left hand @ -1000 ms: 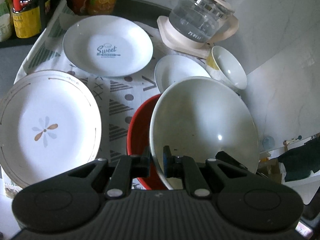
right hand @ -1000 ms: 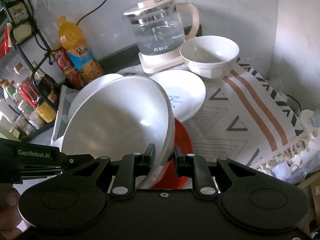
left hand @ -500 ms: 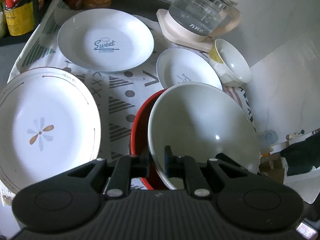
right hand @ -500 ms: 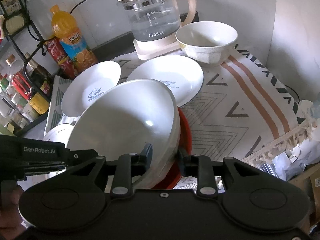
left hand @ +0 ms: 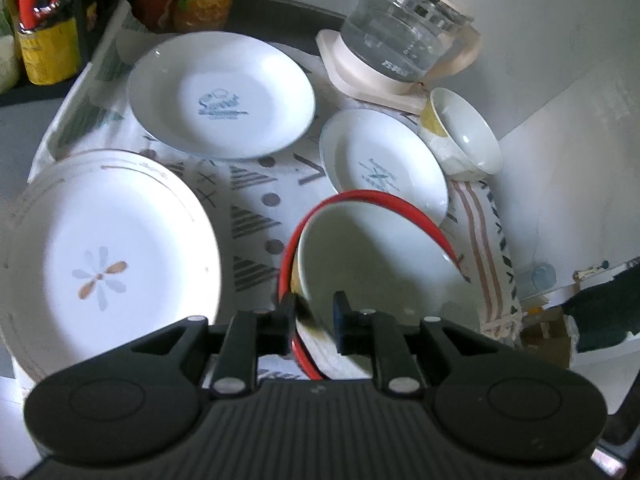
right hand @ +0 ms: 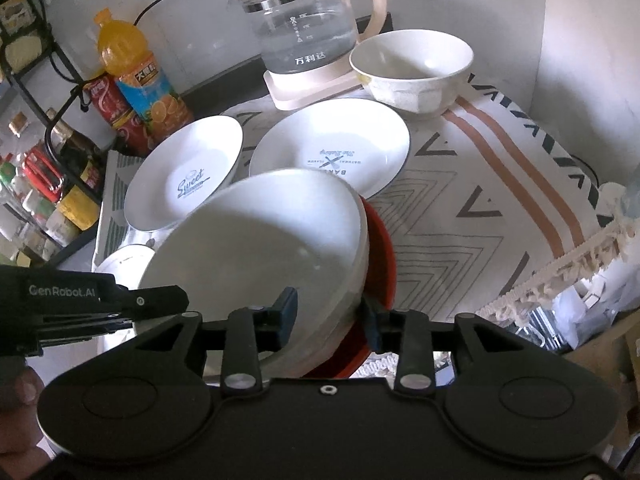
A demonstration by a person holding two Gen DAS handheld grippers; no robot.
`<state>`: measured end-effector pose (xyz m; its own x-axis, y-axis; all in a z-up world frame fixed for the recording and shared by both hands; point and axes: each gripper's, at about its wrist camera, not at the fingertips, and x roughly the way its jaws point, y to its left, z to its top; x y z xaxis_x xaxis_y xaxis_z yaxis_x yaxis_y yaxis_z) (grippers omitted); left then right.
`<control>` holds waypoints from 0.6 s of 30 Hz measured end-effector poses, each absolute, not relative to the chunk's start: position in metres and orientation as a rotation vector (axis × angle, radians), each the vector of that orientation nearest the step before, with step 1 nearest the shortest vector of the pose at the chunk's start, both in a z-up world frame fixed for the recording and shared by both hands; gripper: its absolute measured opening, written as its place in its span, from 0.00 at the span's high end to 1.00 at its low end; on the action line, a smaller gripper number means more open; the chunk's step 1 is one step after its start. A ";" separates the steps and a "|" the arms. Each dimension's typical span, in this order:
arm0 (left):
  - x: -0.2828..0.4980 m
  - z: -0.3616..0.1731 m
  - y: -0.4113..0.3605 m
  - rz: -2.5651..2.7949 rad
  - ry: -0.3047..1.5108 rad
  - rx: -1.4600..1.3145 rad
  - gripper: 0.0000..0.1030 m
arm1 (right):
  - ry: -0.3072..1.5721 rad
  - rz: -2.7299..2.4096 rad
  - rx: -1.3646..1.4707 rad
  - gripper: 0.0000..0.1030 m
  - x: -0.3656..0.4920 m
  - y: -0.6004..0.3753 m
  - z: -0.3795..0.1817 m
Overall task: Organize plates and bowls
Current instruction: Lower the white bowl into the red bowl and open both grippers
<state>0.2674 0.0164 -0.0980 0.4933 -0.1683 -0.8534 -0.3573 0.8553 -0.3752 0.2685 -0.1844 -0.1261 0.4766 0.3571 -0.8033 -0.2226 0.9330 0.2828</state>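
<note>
Nesting step in hand: large white ceramic bowl [right hand: 264, 248] set tilted inside a red-rimmed bowl [right hand: 380, 256] on a patterned cloth [right hand: 500, 184] over the worktop, near its front edge. Release apparently under way.

Left tool [left hand: 314, 312]: straddling the near rim of both bowls, jaws having just opened a little, a narrow gap, pads looking clear of the white rim. Right tool [right hand: 330, 312]: astride the opposite rim, jaws having just opened wider, pads visibly off the bowl wall. Nothing gripped by either, judging by the gaps.

Both tools angled steeply downward toward the bowls, held close together on opposite sides; left tool's black body [right hand: 80, 304] visible in the right wrist view, a fingertip [right hand: 20, 392] at the lower left edge.

Behind: a white plate printed "Sweet" [left hand: 220, 96], a smaller white plate with blue lettering [left hand: 380, 160], a small cream bowl [right hand: 412, 68] beside a glass kettle [right hand: 308, 32], and a large flower-patterned plate [left hand: 104, 264] at left.

Likely next: lifting clear without knocking the tilted white bowl, which may settle or rock, then reaching for the small cream bowl or stacking plates.
</note>
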 end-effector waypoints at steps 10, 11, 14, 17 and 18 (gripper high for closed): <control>0.271 -0.078 0.020 0.126 1.032 -0.554 0.64 | 0.964 0.334 0.158 0.42 0.263 -0.192 -0.107; 0.273 -0.077 0.020 0.127 1.029 -0.557 0.59 | 0.958 0.334 0.163 0.42 0.264 -0.195 -0.104; 0.281 -0.073 0.018 0.136 1.018 -0.556 0.48 | 0.934 0.318 0.176 0.36 0.267 -0.205 -0.097; 0.291 -0.070 0.014 0.149 1.009 -0.539 0.40 | 0.918 0.301 0.194 0.30 0.273 -0.216 -0.093; 0.294 -0.069 0.013 0.153 1.007 -0.538 0.38 | 0.909 0.298 0.201 0.27 0.275 -0.220 -0.092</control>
